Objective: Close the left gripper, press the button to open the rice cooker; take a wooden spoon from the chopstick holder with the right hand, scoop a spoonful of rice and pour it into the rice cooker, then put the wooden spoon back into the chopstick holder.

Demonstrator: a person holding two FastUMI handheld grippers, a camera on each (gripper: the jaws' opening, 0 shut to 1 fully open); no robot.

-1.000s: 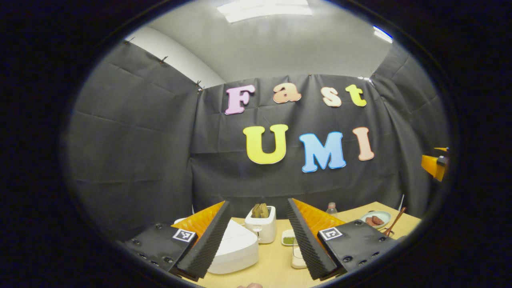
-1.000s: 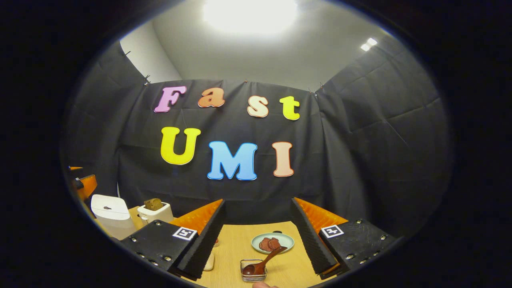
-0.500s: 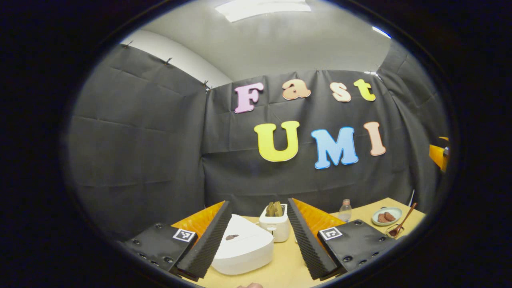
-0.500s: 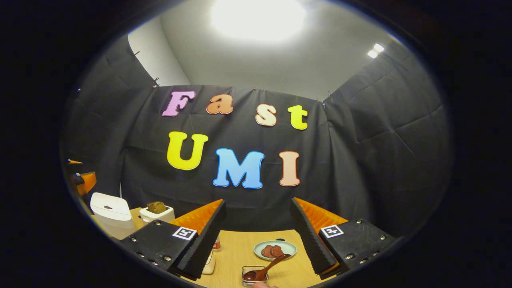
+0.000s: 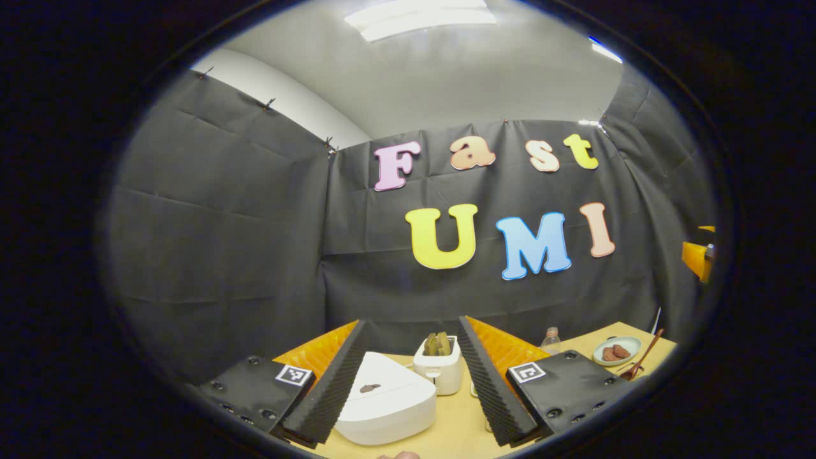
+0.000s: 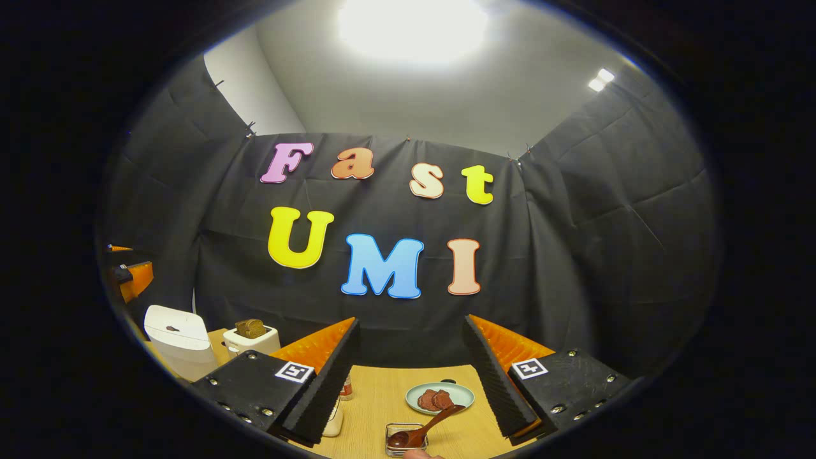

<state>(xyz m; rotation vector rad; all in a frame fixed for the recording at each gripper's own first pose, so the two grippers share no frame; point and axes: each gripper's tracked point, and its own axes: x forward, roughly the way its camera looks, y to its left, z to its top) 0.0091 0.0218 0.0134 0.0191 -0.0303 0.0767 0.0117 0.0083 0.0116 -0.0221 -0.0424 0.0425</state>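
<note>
both of my tongs are hanging released above the desk [image 6: 382, 398], gripping nothing: the left tongs [image 5: 408, 389] are framing the white rice cooker [image 5: 386, 401], lid down, its small dark button [image 5: 368, 387] facing me, while the right tongs [image 6: 411, 382] are looking at the wooden spoon [image 6: 421, 428] leaning in the little wire chopstick holder [image 6: 400, 440]. i am judging the spoon light, stiff and smooth, so i am planning to pinch its upper handle. near it a plate [image 6: 440, 396] is carrying dark slices, and the toaster [image 5: 437, 363] is holding bread.
</note>
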